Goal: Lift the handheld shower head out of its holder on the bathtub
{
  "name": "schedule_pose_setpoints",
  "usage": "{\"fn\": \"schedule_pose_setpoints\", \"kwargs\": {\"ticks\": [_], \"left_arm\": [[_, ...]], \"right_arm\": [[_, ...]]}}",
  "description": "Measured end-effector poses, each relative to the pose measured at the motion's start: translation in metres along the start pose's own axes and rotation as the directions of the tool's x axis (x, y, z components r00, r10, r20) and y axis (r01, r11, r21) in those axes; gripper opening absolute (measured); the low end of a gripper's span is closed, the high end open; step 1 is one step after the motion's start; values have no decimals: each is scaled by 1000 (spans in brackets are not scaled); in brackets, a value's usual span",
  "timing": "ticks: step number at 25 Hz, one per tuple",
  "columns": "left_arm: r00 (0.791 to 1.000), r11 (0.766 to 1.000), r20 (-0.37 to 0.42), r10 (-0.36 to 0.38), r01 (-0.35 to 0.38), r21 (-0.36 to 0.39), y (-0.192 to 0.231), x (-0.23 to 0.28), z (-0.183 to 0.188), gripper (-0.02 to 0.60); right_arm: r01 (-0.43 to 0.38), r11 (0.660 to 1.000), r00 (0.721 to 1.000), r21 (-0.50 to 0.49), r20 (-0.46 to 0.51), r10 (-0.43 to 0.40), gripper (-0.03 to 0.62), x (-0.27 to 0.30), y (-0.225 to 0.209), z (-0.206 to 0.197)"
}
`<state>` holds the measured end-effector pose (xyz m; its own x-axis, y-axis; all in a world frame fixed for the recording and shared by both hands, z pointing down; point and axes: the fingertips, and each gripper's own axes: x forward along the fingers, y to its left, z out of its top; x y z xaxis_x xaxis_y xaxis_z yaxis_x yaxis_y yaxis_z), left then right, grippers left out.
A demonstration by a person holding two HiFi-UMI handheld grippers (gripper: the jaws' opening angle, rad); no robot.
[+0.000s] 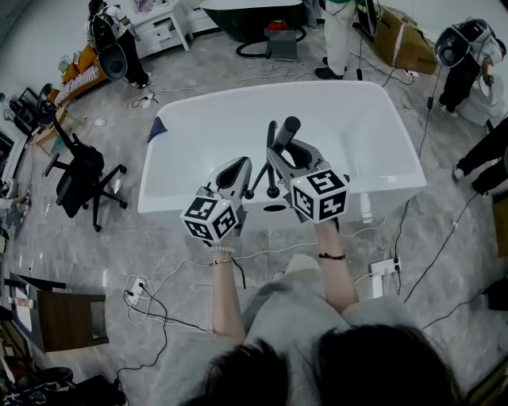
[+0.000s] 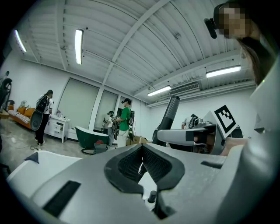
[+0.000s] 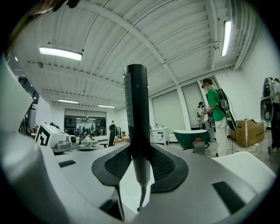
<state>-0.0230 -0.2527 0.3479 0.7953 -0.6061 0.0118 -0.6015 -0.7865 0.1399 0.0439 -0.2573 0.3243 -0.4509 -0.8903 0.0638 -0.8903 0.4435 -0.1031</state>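
The dark stick-shaped shower head stands upright between the pads of my right gripper, which is shut on its lower handle. Its hose hangs below the jaws. In the head view the shower head sticks up from the right gripper above the near rim of the white bathtub. A dark upright faucet fitting stays on that rim. My left gripper hovers just left of it; in its own view the left gripper has its tips together with nothing held. The shower head shows to its right.
A black office chair stands left of the tub. Cables and a power strip lie on the floor near the person's feet. Several people stand around the room, and a dark green tub sits at the back.
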Motion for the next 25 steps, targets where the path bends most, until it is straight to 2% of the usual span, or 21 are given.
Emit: {"fn": "schedule_pose_setpoints", "kwargs": {"ticks": [25], "left_arm": [[1000,1000,-11,-12,12,12,4,30,4,6]], "right_arm": [[-38,999,999,-11,5,38,129,17,-16,6]]}}
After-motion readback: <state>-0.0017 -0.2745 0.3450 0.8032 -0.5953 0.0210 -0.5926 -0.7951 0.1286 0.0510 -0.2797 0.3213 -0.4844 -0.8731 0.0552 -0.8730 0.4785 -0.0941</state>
